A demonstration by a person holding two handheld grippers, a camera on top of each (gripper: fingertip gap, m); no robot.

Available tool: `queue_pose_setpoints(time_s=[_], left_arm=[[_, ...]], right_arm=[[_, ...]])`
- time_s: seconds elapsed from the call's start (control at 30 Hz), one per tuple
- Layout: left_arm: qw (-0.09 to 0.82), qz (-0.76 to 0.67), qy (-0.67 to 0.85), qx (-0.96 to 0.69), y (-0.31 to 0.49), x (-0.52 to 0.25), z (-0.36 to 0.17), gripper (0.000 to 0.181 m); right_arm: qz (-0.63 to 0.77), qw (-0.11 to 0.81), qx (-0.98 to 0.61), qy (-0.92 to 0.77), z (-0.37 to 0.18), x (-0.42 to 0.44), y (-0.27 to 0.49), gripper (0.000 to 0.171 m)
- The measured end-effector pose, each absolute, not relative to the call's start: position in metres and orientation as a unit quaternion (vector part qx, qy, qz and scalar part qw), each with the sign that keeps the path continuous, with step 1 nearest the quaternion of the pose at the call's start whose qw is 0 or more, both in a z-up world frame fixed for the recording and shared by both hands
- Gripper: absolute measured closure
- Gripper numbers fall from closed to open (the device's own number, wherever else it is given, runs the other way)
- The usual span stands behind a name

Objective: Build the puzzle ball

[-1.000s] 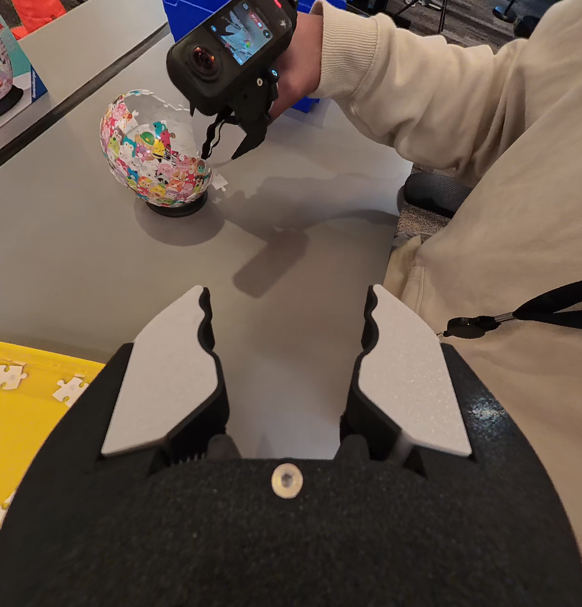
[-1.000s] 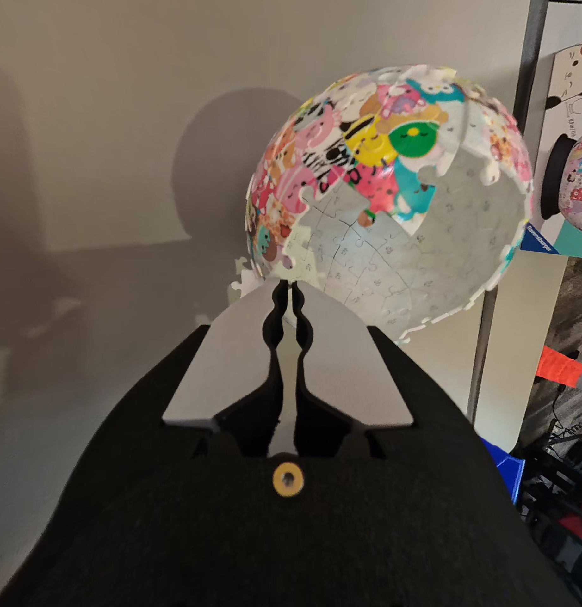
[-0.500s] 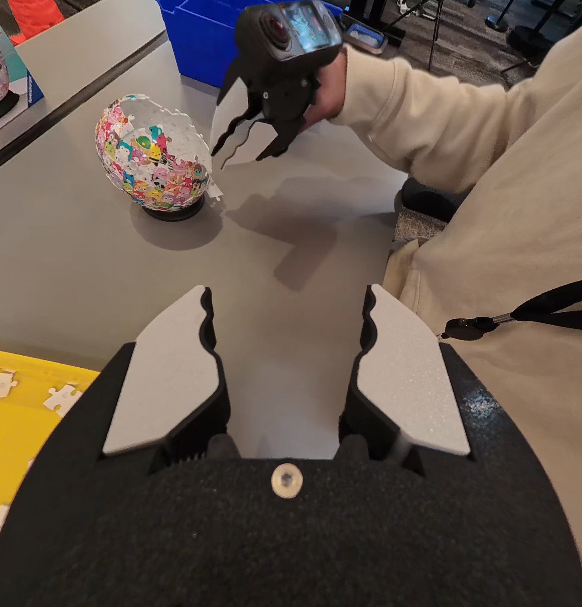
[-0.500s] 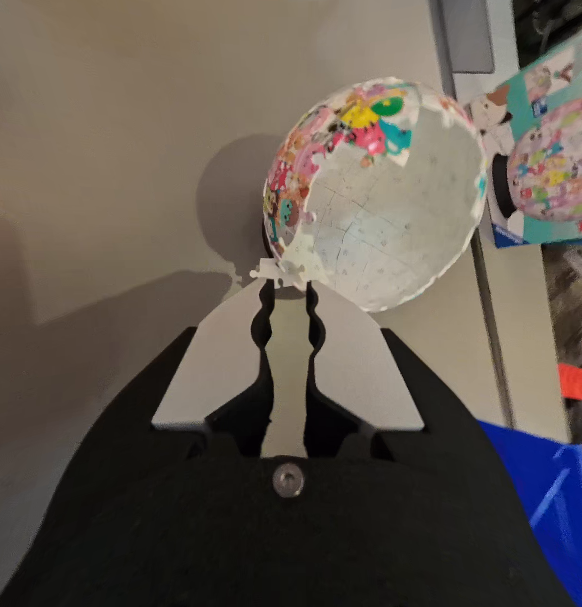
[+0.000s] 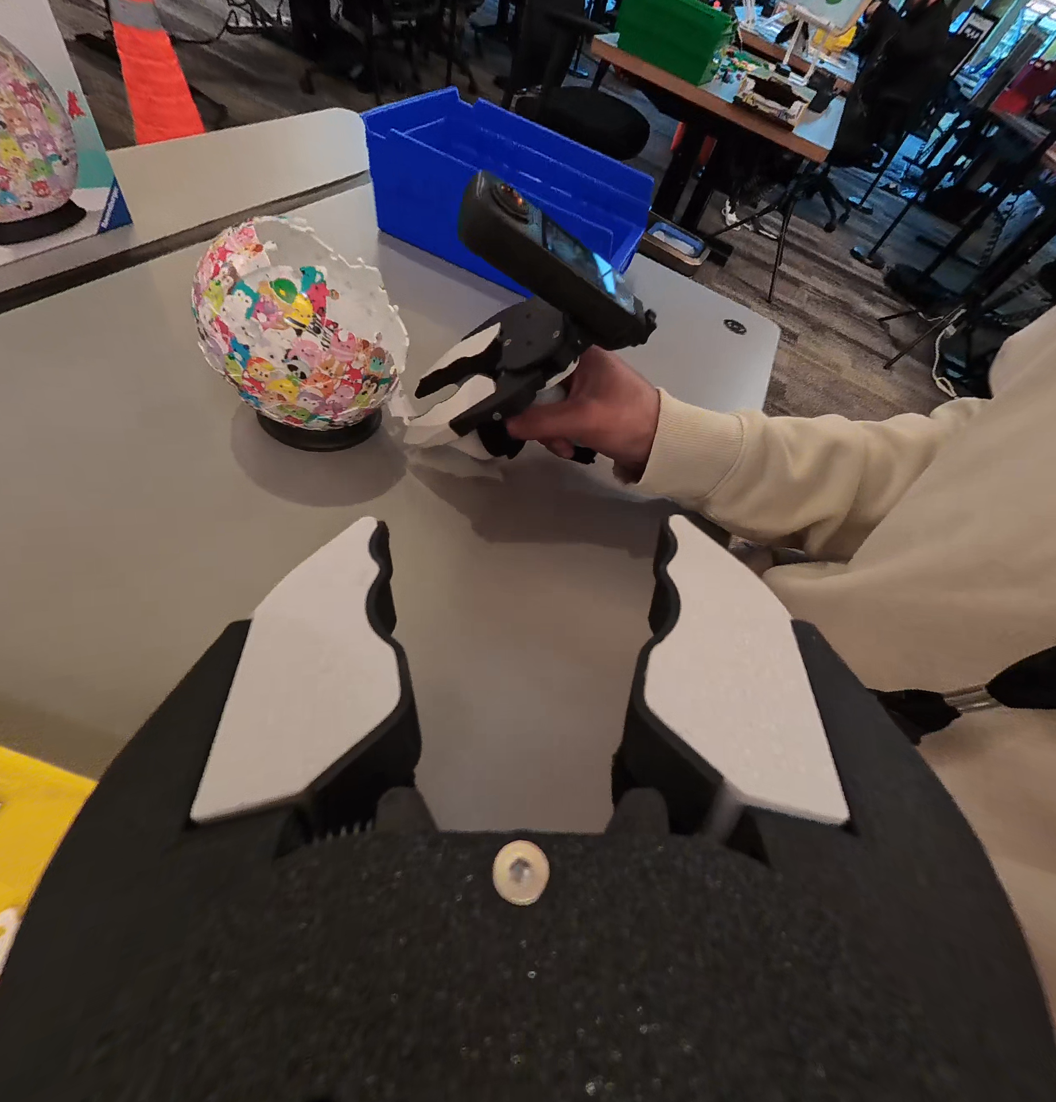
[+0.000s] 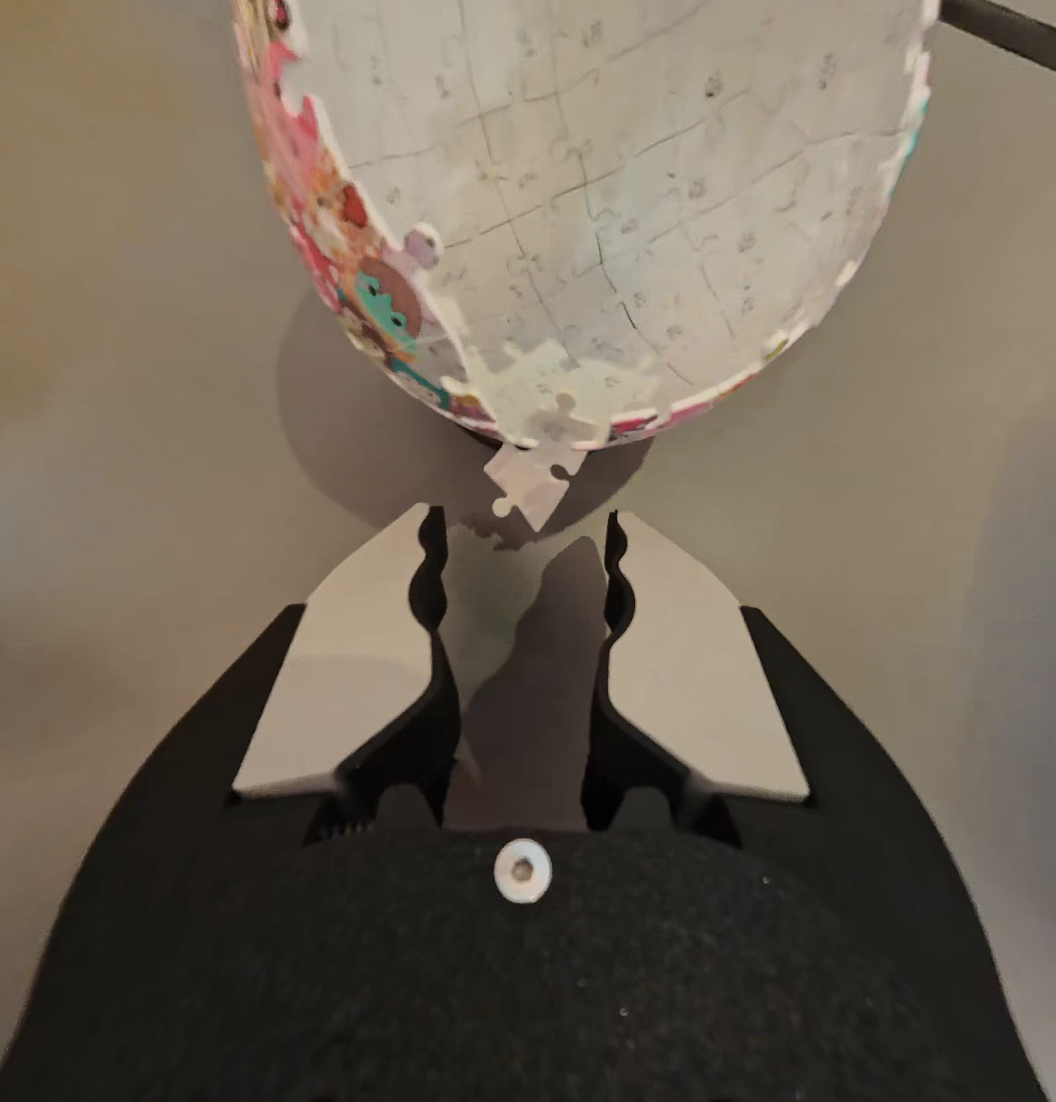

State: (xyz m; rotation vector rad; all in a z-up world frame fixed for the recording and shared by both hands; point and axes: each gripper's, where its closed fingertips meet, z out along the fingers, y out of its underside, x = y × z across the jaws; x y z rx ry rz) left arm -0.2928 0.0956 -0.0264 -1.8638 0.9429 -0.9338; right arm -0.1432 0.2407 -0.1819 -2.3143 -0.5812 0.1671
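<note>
The half-built puzzle ball (image 5: pixel 296 334) sat on its black stand (image 5: pixel 320 430) on the grey counter (image 5: pixel 96 507), its open white inside facing the right claw (image 6: pixel 522 519). That claw's fingers stood apart with nothing between them, low and just beside the ball's lower rim. A loose white puzzle piece (image 6: pixel 528 486) hung at that rim just past the fingertips; whether it was locked in could not be told. The left claw (image 5: pixel 522 551) hovered well back over bare counter, fingers wide apart and empty. A blue bin (image 5: pixel 502 173) stood behind the ball, a yellow tray (image 5: pixel 19 835) at the near left.
</note>
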Motion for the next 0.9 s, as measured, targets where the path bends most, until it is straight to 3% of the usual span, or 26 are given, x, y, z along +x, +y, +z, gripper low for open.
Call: queue_pose_setpoints(time_s=[0.1, 0.3, 0.67, 0.9], left_arm=[[0.41, -0.368, 0.378, -0.744, 0.097, -0.288, -0.03, 0.098], [0.399, -0.385, 0.379, -0.741, 0.099, -0.282, -0.032, 0.101], [0.393, -0.395, 0.368, -0.744, 0.104, -0.28, -0.033, 0.104], [0.394, -0.389, 0.369, -0.746, 0.104, -0.28, -0.033, 0.104]], right_arm=[[0.07, 0.358, -0.906, -0.214, -0.187, -0.143, 0.246, 0.122], [0.132, 0.351, -0.905, -0.202, -0.191, -0.146, 0.245, 0.152], [0.108, 0.362, -0.897, -0.229, -0.188, -0.142, 0.245, 0.153], [0.168, 0.343, -0.899, -0.217, -0.187, -0.143, 0.244, 0.154]])
